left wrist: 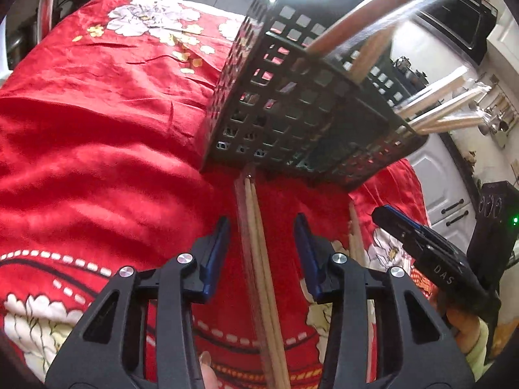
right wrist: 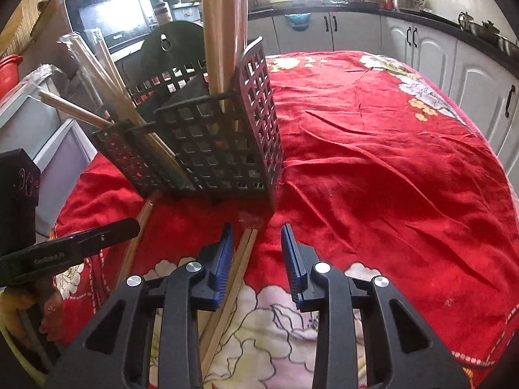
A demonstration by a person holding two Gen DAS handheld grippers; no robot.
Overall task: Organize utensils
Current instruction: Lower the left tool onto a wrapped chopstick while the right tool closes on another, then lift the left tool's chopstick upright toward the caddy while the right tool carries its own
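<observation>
A dark plastic basket with square holes (left wrist: pixel 292 110) stands on the table under a red cloth with white flowers (left wrist: pixel 97 136). Long wooden sticks (right wrist: pixel 217 32) and wrapped chopsticks (right wrist: pixel 97 74) lean inside it. A pair of pale wooden chopsticks in a clear sleeve (left wrist: pixel 259 259) lies on the cloth right in front of the basket. The left gripper (left wrist: pixel 262 227) is spread wide around that pair. The right gripper (right wrist: pixel 256 236) is spread too, just beside it. Another chopstick pair (right wrist: pixel 136 243) lies nearby. White kitchen cupboards (right wrist: pixel 421 42) stand behind.
</observation>
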